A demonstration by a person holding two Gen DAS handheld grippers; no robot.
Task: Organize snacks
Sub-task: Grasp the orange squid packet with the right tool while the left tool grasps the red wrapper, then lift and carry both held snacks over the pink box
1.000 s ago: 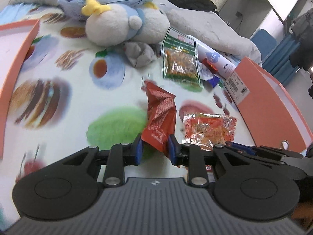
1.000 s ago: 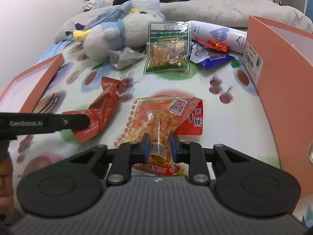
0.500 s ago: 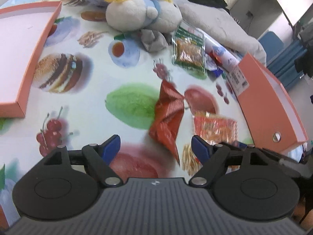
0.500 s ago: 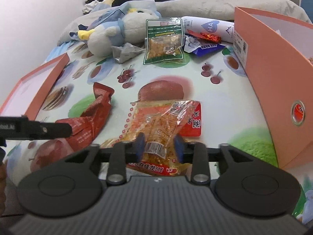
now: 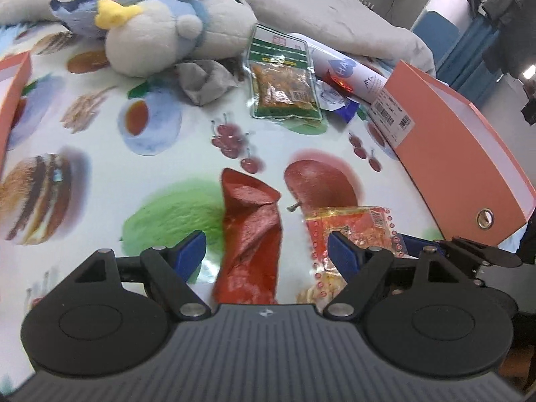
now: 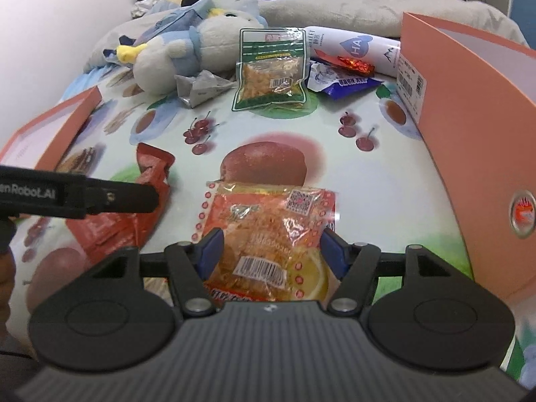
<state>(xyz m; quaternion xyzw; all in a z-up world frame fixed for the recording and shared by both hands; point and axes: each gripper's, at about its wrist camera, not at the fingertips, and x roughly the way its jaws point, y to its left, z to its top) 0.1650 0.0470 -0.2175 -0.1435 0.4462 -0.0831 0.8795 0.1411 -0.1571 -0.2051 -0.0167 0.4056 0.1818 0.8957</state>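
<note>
Landmark: orange box [image 6: 469, 140]. Bare printed cloth [image 6: 368, 181] runs along its left wall, passable. Far end of that lane blocked by blue wrapper [image 6: 345, 82], white tube [image 6: 355, 50] and green packet [image 6: 271, 70]. Further left of the box, plush toy [image 6: 181, 57] and orange lid [image 6: 50, 127] close the far-left side.

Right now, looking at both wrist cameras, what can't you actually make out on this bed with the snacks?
- Red packet: near end hidden under the left gripper body, left view.
- Orange packet: near edge hidden under the right gripper, right view.
- Orange box: interior faces away; cut by the frame edge, both views.
- Lid: cut off at the left edge.
- Packet print: too small to read.
</note>
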